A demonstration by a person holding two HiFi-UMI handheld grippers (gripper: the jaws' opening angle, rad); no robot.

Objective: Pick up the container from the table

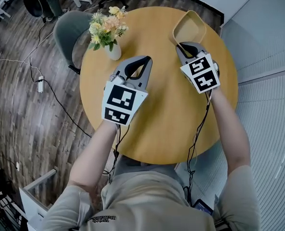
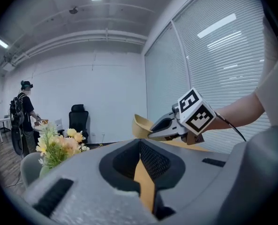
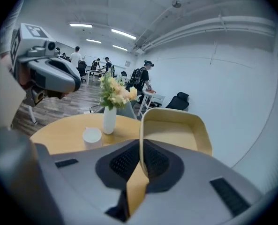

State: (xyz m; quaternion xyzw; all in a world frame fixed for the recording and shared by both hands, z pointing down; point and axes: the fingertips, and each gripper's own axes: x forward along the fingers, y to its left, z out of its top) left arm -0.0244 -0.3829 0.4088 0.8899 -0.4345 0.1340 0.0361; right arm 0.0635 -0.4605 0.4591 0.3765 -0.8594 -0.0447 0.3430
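We grip the container by its near rim wall with the right gripper. Its jaws are clamped fully on that wall, and the container appears clear of the table, over its far right part. To lift well, we apply firm pressure, hold the container level and stay clear of the vase. The left gripper is closed on nothing.

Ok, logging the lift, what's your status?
Right gripper shut on beige container rim, off the table. Left gripper shut, empty. Flower vase, white cup well clear.
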